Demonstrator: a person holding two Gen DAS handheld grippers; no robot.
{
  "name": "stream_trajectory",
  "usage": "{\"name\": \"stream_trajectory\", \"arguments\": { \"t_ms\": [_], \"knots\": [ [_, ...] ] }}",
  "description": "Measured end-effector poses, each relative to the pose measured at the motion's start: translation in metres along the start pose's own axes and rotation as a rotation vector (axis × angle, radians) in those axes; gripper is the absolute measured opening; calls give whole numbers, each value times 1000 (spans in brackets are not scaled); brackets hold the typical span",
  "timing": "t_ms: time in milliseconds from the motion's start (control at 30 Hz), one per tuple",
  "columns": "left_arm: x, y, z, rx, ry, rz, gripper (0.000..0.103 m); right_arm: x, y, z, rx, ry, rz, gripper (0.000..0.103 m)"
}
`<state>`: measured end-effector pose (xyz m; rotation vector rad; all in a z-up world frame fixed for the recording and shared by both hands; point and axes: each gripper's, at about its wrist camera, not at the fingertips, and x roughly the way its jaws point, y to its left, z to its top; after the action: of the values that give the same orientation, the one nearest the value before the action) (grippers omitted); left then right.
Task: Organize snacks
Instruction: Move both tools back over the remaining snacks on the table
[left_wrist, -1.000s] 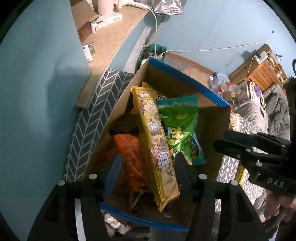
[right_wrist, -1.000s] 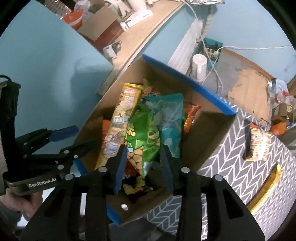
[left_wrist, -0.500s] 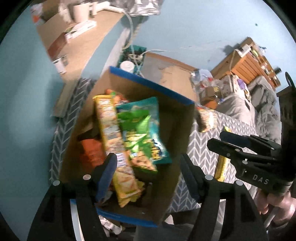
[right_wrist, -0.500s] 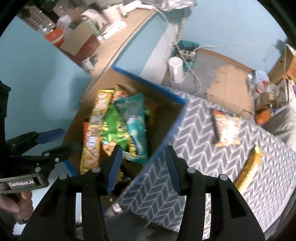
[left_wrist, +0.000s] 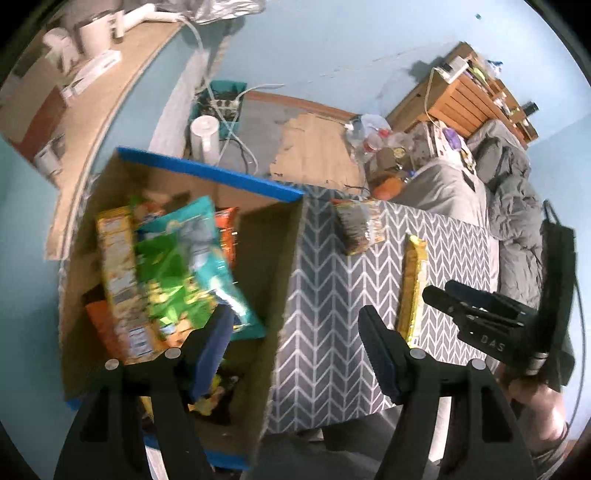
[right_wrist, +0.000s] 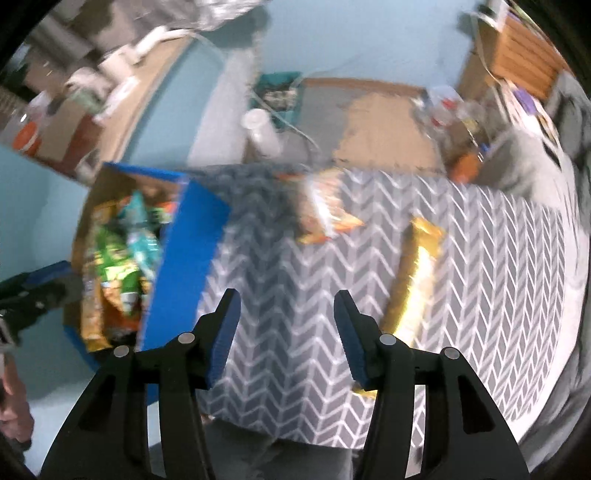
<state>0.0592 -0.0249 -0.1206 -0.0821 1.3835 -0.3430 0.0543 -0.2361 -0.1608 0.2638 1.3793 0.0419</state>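
- the snacks sit in two places: most are piled in the cardboard box (left_wrist: 280, 236) at the left, where you can make out a green bag (left_wrist: 166, 284), a teal bag (left_wrist: 207, 251), a long yellow pack (left_wrist: 118, 266) and an orange pack (left_wrist: 227, 236).
- two more lie on the bench (left_wrist: 332, 295), which has a grey chevron cover: a long gold pack (left_wrist: 412, 284) towards the right and a smaller crinkled pack (left_wrist: 356, 225) at the far edge, just right of the box.
- the box has blue edging and stands against the left end of the bench.
- your left gripper (left_wrist: 295, 343) hangs over the box's right wall, fingers (left_wrist: 210, 350) spread wide and released, nothing between them.
- your right gripper (right_wrist: 286, 328) hovers over the near part of the bench, fingers (right_wrist: 351, 332) also released and empty; the gold pack (right_wrist: 413, 280) lies just to its right.
- the right view is blurred, so the small pack (right_wrist: 321, 210) shows no detail there.
- beyond the bench there is bare floor (left_wrist: 317, 147), a white cylinder (left_wrist: 203, 138) and a bed with grey covers (left_wrist: 509, 221).
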Motion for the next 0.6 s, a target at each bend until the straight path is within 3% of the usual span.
{"name": "stream_trajectory", "arguments": {
  "t_ms": [300, 600],
  "knots": [
    [42, -46, 12, 51, 75, 2, 74, 27, -88, -9, 178, 34, -53, 53],
    [88, -69, 21, 19, 128, 24, 76, 72, -126, -18, 284, 117, -14, 53]
  ]
}}
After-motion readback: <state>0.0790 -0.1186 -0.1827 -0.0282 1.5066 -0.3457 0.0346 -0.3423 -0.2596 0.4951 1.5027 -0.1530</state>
